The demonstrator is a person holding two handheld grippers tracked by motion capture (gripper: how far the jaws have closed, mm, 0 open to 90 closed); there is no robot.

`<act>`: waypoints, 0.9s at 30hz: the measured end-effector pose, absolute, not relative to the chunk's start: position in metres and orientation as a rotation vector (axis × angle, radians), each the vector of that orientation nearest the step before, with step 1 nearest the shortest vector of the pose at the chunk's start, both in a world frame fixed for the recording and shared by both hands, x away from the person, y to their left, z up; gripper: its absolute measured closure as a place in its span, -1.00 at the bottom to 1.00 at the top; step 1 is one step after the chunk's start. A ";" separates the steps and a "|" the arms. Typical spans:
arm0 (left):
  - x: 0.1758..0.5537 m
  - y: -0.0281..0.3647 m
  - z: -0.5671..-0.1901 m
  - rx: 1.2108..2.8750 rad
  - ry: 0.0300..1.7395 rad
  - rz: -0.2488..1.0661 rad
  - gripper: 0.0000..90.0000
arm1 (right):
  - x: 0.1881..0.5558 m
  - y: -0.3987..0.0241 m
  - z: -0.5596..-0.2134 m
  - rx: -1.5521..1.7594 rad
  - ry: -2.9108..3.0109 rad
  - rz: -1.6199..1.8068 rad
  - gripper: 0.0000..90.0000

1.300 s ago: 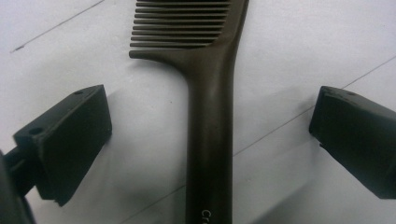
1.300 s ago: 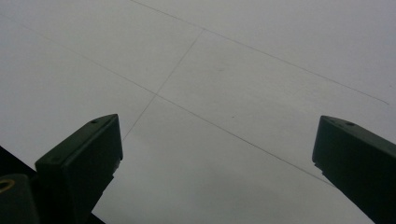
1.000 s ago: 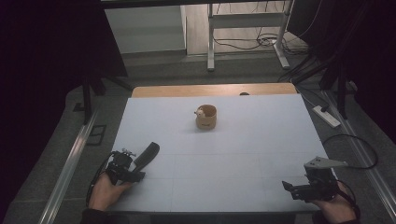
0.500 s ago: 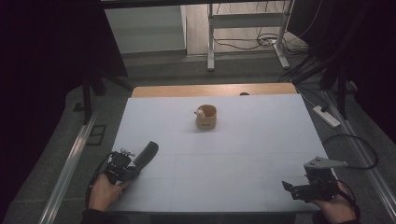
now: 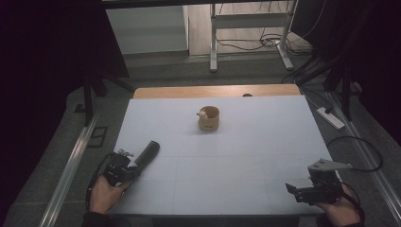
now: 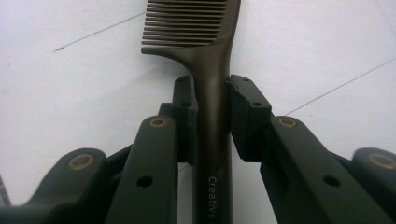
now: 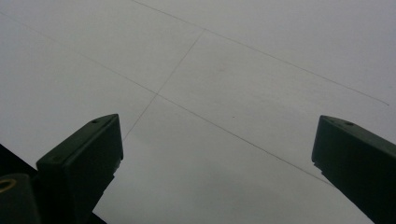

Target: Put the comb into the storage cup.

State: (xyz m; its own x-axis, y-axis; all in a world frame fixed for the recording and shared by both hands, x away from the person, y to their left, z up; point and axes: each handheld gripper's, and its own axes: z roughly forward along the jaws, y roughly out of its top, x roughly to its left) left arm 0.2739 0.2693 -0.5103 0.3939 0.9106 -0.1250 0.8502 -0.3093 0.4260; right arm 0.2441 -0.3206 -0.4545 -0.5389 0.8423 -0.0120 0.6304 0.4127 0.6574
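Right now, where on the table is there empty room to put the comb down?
Bare sheet lies between the comb and the right gripper, all across the near middle, and either side of the cup. The left gripper is clamped on the comb's handle. It is only crowded around the cup.

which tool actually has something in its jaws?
The left tool: its jaws have just closed on the handle of the dark comb, pads pressing both sides. The right tool stands wide open over bare white table.
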 end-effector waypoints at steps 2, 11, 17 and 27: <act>0.273 0.270 -0.509 2.223 1.500 0.189 0.60 | 0.244 -0.320 -0.454 1.268 2.332 0.865 -0.95; 0.271 0.270 -0.504 2.176 1.463 0.189 0.60 | 0.244 -0.320 -0.454 1.268 2.331 0.865 -0.95; 0.270 0.269 -0.501 2.166 1.442 0.190 0.60 | 0.244 -0.320 -0.454 1.267 2.331 0.867 -0.95; 0.266 0.263 -0.493 2.140 1.380 0.210 0.60 | 0.244 -0.320 -0.454 1.267 2.330 0.866 -0.95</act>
State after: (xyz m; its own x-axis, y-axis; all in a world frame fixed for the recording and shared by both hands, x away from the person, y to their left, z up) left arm 0.2662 0.2635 -0.4932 0.4533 0.8745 -0.1728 0.7835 -0.2985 0.5449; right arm 0.2438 -0.3202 -0.4544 -0.5386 0.8425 -0.0145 0.6285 0.4132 0.6590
